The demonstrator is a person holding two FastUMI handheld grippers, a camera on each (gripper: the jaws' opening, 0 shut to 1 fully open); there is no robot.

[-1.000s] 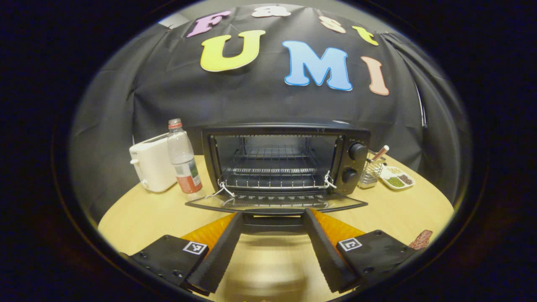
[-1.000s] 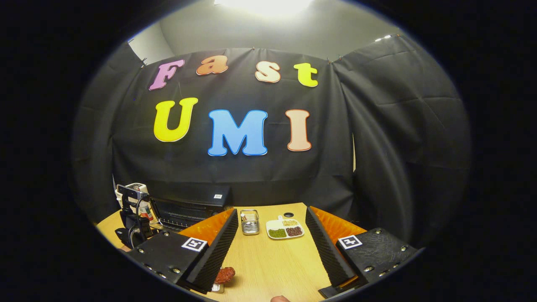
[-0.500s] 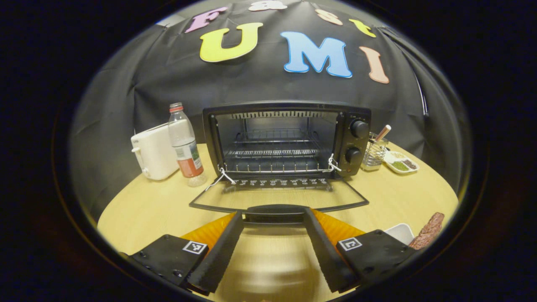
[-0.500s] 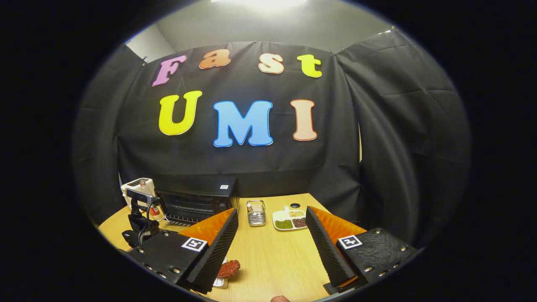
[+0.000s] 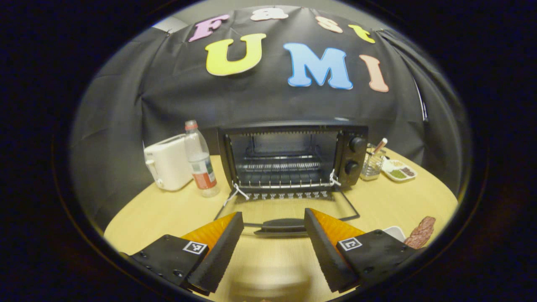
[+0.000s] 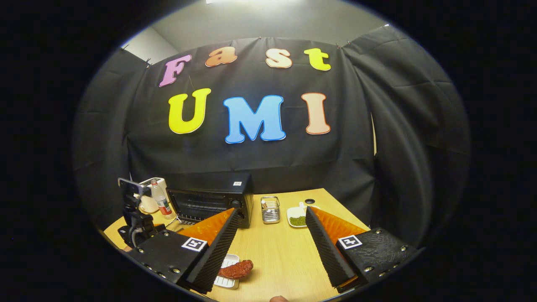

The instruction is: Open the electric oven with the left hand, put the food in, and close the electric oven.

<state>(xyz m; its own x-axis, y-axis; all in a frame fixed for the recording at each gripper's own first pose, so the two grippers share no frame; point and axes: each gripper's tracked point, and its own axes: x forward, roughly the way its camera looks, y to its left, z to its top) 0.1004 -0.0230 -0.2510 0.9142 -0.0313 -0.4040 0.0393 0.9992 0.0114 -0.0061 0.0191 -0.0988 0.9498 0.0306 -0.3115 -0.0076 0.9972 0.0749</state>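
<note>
Far left edge of the surface (image 5: pixel 168 212), a white toaster (image 5: pixel 168 163), then a bottle (image 5: pixel 201 161) with a little liquid in it. Centre back, the electric oven (image 5: pixel 293 153) stands open, door (image 5: pixel 289 205) dropped flat, wire rack (image 5: pixel 285 165) bare. The left gripper (image 5: pixel 272 228) hangs just off the door handle (image 5: pixel 282 225), fingers wide. Right of the oven, a wire basket (image 5: pixel 371 167), then a divided dish (image 5: pixel 398 171) of green and brown grains. Near the front right edge, the food (image 6: pixel 235 269) lies on a white tray (image 6: pixel 226 274), the right gripper (image 6: pixel 270 247) above it, fingers wide, holding nothing.
</note>
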